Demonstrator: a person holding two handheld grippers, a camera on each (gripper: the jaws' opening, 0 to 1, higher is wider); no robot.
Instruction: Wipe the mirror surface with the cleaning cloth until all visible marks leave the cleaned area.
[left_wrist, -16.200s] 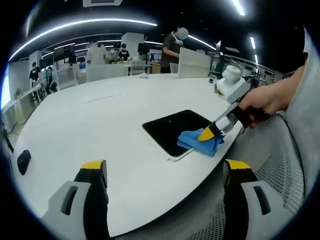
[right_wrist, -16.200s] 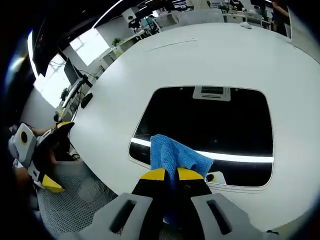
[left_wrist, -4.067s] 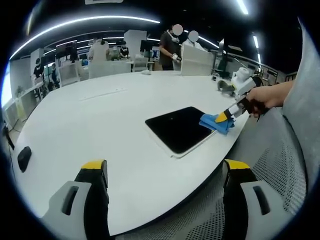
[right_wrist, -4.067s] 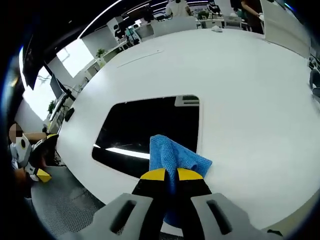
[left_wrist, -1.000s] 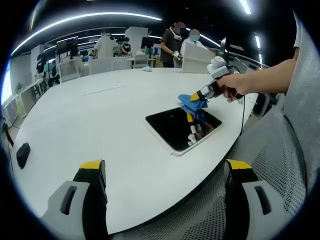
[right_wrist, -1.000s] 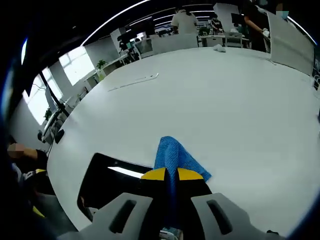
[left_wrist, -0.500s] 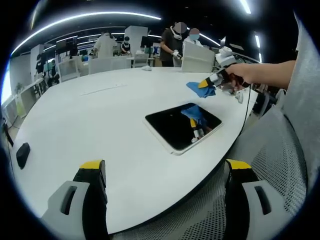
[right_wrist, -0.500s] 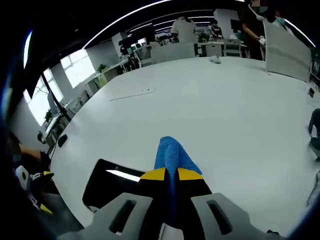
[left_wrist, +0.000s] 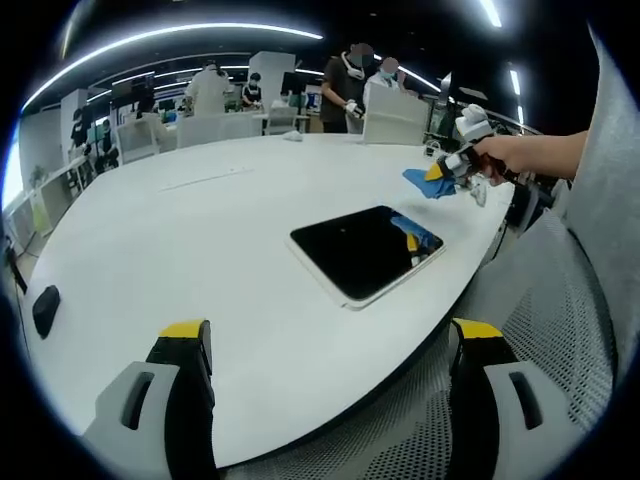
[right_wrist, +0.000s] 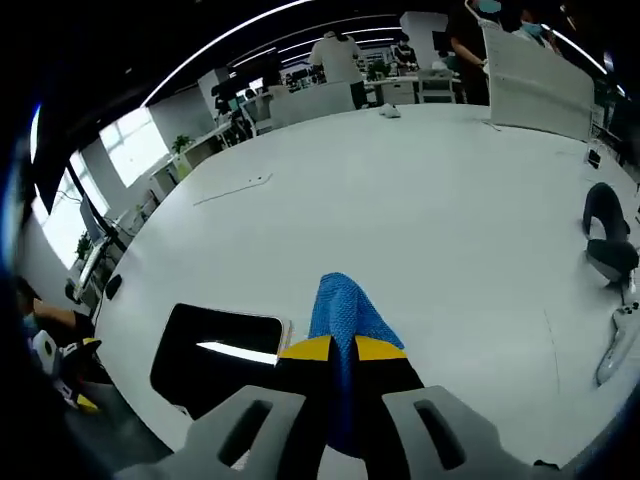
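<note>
Lifted clear of the mirror (left_wrist: 362, 250) since 1 s ago, the right gripper (right_wrist: 343, 349) is held above the white table (left_wrist: 180, 230), its 2 jaws pinching the blue cloth (right_wrist: 346, 306). The mirror lies flat at the near table edge. The left gripper (left_wrist: 330, 335) is held spread wide, gripping nothing.

Open-plan office, seen across a large meeting table

A wide white table (left_wrist: 200, 230) is seen in the near ground; rows of desks and chairs (left_wrist: 215, 128) are ranged at the far side, where people (left_wrist: 347, 85) are standing; long ceiling light strips (left_wrist: 170, 35) are reflected overhead; windows (right_wrist: 125, 145) are seen at the left.
</note>
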